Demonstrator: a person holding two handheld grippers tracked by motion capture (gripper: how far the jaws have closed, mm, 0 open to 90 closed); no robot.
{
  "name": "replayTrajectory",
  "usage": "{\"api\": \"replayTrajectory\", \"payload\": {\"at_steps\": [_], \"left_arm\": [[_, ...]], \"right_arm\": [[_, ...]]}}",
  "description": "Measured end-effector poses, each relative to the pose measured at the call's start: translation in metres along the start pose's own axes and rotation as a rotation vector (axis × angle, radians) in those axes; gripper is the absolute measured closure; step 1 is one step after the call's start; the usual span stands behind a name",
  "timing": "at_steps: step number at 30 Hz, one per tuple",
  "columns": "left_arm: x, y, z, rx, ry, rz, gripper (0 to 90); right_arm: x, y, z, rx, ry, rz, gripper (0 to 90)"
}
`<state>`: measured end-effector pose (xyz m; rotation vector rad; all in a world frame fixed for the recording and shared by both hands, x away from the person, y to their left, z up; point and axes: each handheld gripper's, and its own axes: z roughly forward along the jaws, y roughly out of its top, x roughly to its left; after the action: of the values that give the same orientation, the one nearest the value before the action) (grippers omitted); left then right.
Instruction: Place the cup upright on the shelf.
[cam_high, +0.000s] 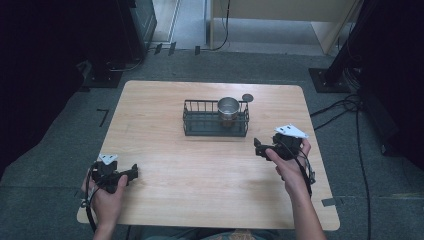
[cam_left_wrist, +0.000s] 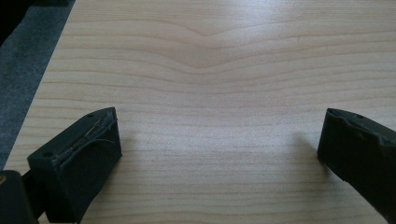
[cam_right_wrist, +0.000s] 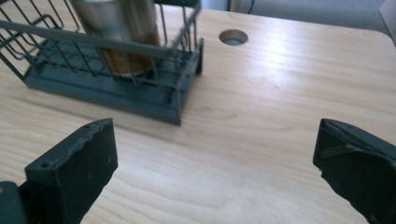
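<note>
We look down on a light wooden table (cam_high: 200, 170) with rounded corners, standing on grey carpet among dark equipment stands and trailing cables. A round hole (cam_high: 247, 97) is cut through the tabletop near its far edge.

Toward the far middle of the table sits a dark wire rack (cam_high: 200, 124) with a solid base tray and thin upright bars along its sides. Inside it, at its right end, stands a shiny metal cup (cam_high: 228, 109), upright, its open mouth facing up; we cannot tell whether anything is in it. The rest of the rack holds nothing we can make out. In the right gripper view the cup's brushed steel wall shows behind the bars, with the hole just beyond the rack's corner.

The left gripper (cam_high: 131, 173) rests low at the near left corner of the table, held in the person's left hand (cam_high: 107, 197), pointing toward the table's middle. Its jaws stand wide apart with only bare wood grain between them.

The right gripper (cam_high: 259, 148) is held in the right hand (cam_high: 289, 162) near the right edge, just in front of and to the right of the rack, aimed toward it. Its jaws are likewise spread wide and grip nothing.
</note>
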<state>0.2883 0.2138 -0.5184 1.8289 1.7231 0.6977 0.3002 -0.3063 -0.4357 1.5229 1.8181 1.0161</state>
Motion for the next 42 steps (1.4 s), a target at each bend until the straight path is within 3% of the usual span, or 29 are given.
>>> {"api": "replayTrajectory", "payload": {"at_steps": [17, 25, 42], "left_arm": [[0.0, 0.0, 0.0, 0.0, 0.0, 0.0, 0.0], [0.0, 0.0, 0.0, 0.0, 0.0, 0.0, 0.0], [0.0, 0.0, 0.0, 0.0, 0.0, 0.0, 0.0]], "right_arm": [[-0.039, -0.059, -0.015, 0.041, -0.05, 0.055, 0.0], [-0.05, -0.079, -0.022, 0.053, -0.051, 0.061, 0.0], [-0.074, -0.123, -0.038, 0.114, -0.1, 0.099, 0.0]]}}
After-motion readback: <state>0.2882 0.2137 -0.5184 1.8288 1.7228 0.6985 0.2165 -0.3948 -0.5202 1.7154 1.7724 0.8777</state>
